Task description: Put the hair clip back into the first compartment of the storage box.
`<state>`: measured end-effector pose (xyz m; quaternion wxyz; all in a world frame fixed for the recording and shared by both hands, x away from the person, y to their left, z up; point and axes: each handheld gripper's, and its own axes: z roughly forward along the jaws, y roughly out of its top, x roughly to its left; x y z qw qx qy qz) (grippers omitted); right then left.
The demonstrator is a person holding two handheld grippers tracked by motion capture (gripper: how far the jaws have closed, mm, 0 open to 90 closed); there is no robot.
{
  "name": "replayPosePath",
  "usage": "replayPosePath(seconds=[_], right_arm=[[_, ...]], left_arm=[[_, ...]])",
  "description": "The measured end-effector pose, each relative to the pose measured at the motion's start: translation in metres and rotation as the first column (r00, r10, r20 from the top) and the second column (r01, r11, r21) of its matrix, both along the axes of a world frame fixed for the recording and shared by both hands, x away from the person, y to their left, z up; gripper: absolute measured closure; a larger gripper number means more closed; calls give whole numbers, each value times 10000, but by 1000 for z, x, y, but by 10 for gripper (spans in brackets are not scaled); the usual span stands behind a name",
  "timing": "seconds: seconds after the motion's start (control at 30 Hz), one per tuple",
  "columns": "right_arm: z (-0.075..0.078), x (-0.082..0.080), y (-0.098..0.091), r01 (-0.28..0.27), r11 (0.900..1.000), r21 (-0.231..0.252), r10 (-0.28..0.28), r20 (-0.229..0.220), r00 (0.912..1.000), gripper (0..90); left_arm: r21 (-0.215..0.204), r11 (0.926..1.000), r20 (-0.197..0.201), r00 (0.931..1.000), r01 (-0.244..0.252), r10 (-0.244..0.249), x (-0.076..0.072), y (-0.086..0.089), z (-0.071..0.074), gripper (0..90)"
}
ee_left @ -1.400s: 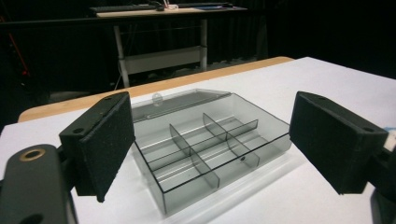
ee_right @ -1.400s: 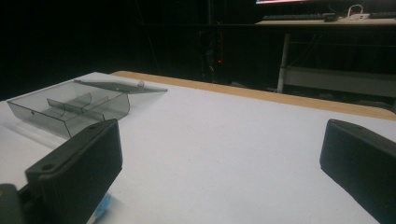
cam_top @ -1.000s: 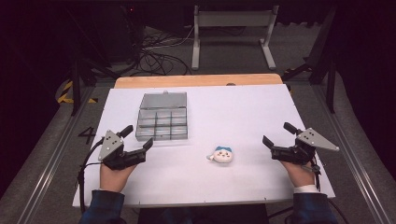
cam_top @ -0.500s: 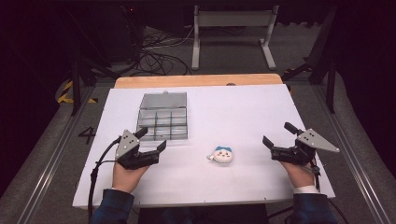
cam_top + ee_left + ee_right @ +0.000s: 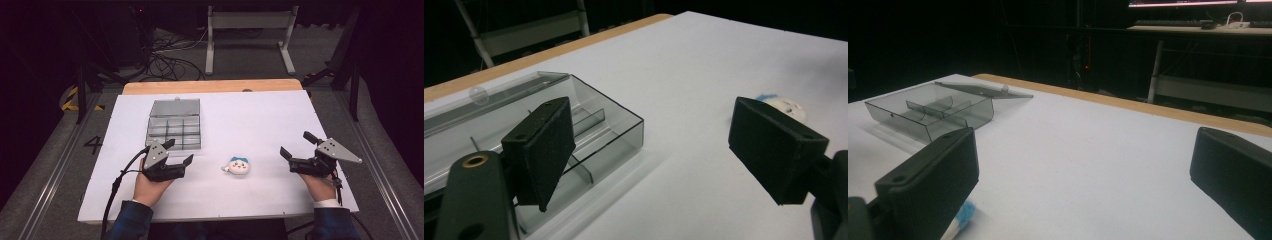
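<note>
Since a second ago, the left tool (image 5: pixel 180 152) has slid toward the middle of the white tabletop (image 5: pixel 260 115), its jaws closing slightly yet still wide with nothing between them. It sits just in front of the one clear compartment box (image 5: pixel 174 125), lid open. One small blue-capped figure toy (image 5: pixel 236 165) lies between both tools. The right tool (image 5: pixel 295 145) gapes empty, unmoved.
</note>
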<state>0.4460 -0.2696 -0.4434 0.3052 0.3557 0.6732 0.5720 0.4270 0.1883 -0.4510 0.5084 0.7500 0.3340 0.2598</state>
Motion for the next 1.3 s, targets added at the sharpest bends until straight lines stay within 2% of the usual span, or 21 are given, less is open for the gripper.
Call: replayPosePath(seconds=[0.07,0.27,0.43,0.83,1.1,1.3], right_arm=[[0,0,0,-10,10000,-4,10,-22,10000,1],[0,-1,1,-46,9999,-141,47,36,10000,3],[0,-1,1,-26,9999,-167,26,1,10000,4],[-2,0,4,-153,9990,-411,147,-164,9998,9],[-3,0,5,-182,9988,-454,176,-143,9997,23],[-3,0,6,-221,9986,-482,212,-192,9996,24]], left_arm=[[182,9998,31,10000,80,-81,0,-4,-1,195],[138,9988,-57,9989,460,-459,2,-13,-2,193],[331,9957,-117,9962,871,-867,4,-24,-2,184],[492,9854,-653,9850,1631,-1598,12,-51,-6,188],[815,9813,-1076,9804,1743,-1652,20,-74,-9,215],[1203,9672,-1347,9690,2237,-2073,24,-90,-11,244]])
